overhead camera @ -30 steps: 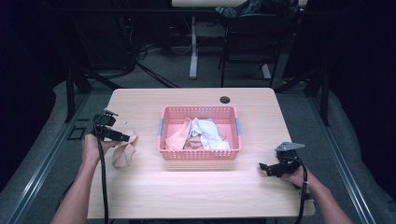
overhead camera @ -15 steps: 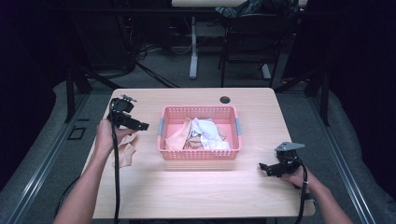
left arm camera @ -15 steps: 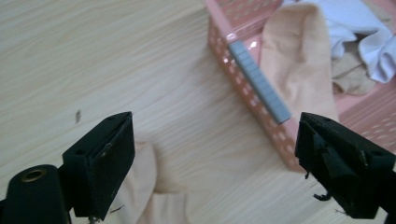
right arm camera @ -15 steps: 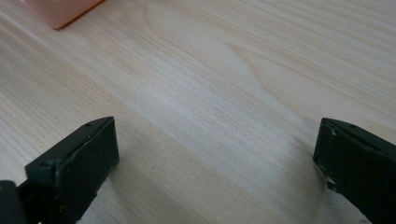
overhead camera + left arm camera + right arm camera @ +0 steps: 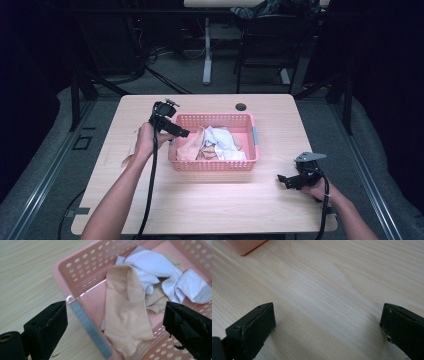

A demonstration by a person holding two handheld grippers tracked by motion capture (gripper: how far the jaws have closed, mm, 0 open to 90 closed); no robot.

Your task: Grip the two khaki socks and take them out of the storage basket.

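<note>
Black jaws of the left gripper [image 5: 115, 322] stand spread wide and empty, poised over the near-left corner of the pink basket [image 5: 82, 315]. Directly between them lies a beige sock [image 5: 126, 310], draped over the basket wall with its lower end at the rim. Beyond it sit white socks [image 5: 160, 272] and more beige cloth, all inside the basket.

In the high view, the left gripper [image 5: 181, 132] hovers at the basket's [image 5: 212, 165] left edge. A pale cloth [image 5: 129, 156] lies on the table [image 5: 200, 200] just beside the left hand, outside the basket.

The right gripper [image 5: 282, 179] rests low near the table's right front, jaws spread, holding nothing, well apart from the basket.

Judgement: sorting is partly done. One item is out; several remain in the basket. The beige sock appears next for pickup.
</note>
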